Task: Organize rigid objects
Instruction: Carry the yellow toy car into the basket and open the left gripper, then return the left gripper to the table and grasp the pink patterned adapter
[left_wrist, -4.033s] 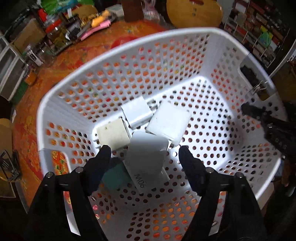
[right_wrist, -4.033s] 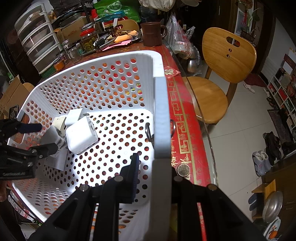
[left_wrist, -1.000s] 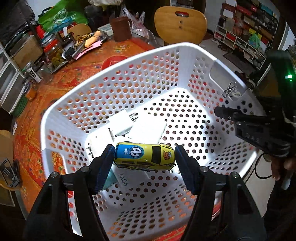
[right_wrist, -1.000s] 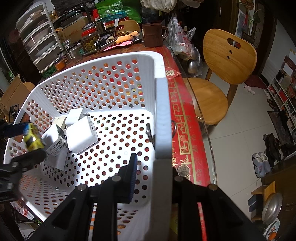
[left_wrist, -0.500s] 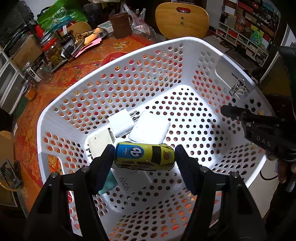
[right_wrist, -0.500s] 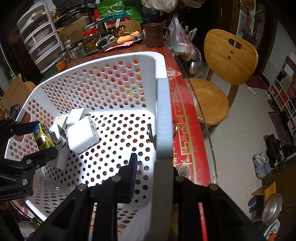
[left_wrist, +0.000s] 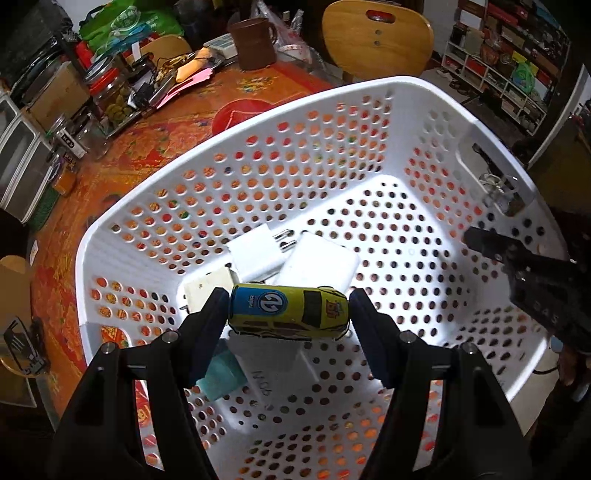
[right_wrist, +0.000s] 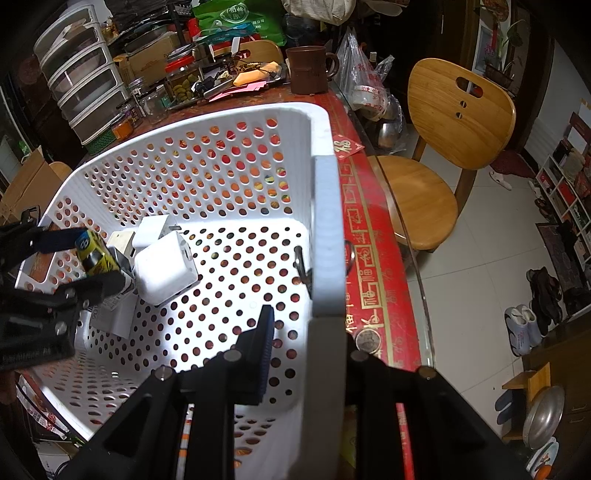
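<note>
My left gripper (left_wrist: 288, 314) is shut on a yellow and blue toy car (left_wrist: 290, 312), held crosswise above the floor of a white perforated basket (left_wrist: 332, 122). Several white chargers (left_wrist: 317, 264) and a teal block (left_wrist: 221, 374) lie in the basket below the car. My right gripper (right_wrist: 310, 350) is shut on the basket's right wall (right_wrist: 325, 229), one finger inside and one outside. The car (right_wrist: 94, 254) and left gripper (right_wrist: 70, 258) show at the left of the right wrist view.
The basket sits on an orange and red patterned table (left_wrist: 122, 147). Jars, a brown mug (left_wrist: 255, 44) and clutter stand at the table's far side. A wooden chair (right_wrist: 443, 147) stands right of the table. A coin (right_wrist: 367, 339) lies by the basket.
The left gripper, empty 4 s ago, now holds the toy car; over the last second it moved lower and further into the basket. The right gripper stays clamped on the wall.
</note>
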